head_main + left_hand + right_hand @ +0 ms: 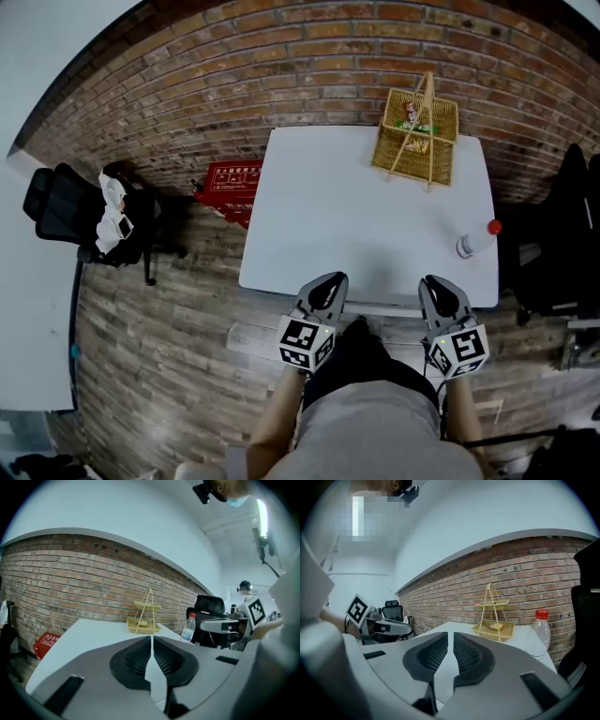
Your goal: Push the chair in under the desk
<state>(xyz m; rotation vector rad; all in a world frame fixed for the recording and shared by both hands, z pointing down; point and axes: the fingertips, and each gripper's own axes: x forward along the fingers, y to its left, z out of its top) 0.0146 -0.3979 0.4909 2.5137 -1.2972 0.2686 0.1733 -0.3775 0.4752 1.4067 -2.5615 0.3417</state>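
A white desk (366, 220) stands against the brick wall. My left gripper (323, 281) and right gripper (441, 283) are held side by side over its near edge, pointing toward the wall. The left gripper (151, 641) is shut with nothing between its pads. The right gripper (451, 639) is likewise shut and empty. A dark shape (361, 339) shows between the two grippers at the desk's near edge; I cannot tell whether it is the chair. No chair seat or back is plainly seen at the desk.
A two-tier wicker basket (417, 131) sits at the desk's far right, a red-capped bottle (473, 241) at its right edge. A black office chair (70, 211) with white cloth stands left, another black chair (562, 234) right. A red box (230, 183) lies by the wall.
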